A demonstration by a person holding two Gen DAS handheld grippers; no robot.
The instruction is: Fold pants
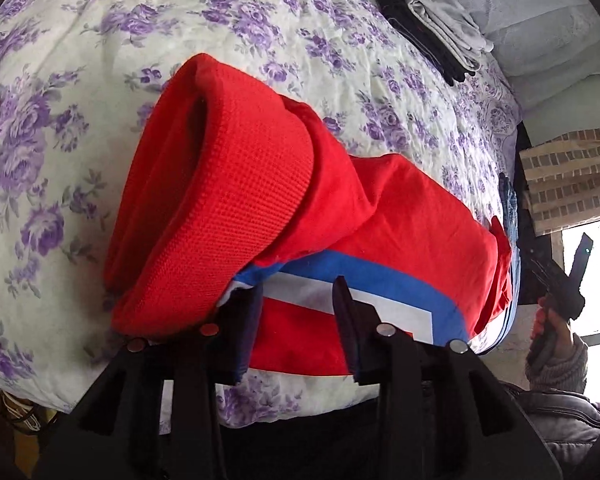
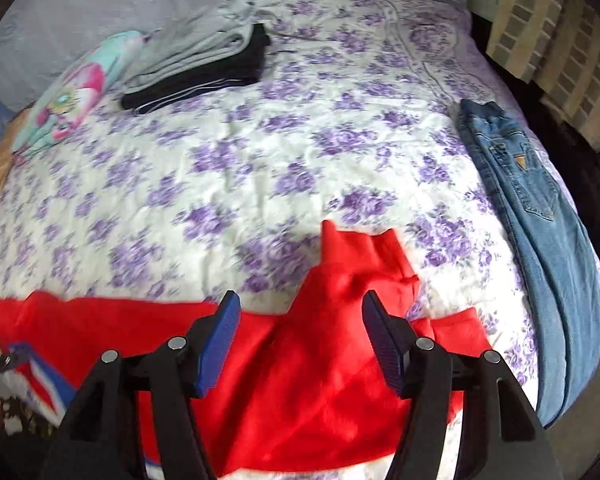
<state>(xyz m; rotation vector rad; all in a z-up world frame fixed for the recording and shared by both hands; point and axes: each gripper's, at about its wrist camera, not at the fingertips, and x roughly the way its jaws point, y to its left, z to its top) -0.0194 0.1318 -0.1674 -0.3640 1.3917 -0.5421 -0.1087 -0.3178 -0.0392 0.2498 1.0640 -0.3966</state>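
Observation:
Red pants (image 1: pixel 260 184) with a blue and white side stripe lie bunched on the floral bedcover (image 1: pixel 80 80). Their ribbed waistband is rolled open toward the far left. My left gripper (image 1: pixel 296 290) is at the pants' near edge. Its jaws are a little apart, with the striped cloth lying flat between them, not pinched. In the right wrist view the pants (image 2: pixel 300 392) spread out under my right gripper (image 2: pixel 300 300). That gripper hovers open and wide, with nothing between its blue pads (image 2: pixel 220 340). The right gripper (image 1: pixel 560 276) also shows off the bed's right side, held by a hand.
A folded grey and black stack (image 2: pixel 204 60) lies at the back of the bed (image 2: pixel 260 160), with a colourful garment (image 2: pixel 72 92) to its left. Blue jeans (image 2: pixel 540 220) lie along the right edge. Pillows (image 2: pixel 80 8) line the head, and a checked curtain (image 2: pixel 560 52) hangs beyond.

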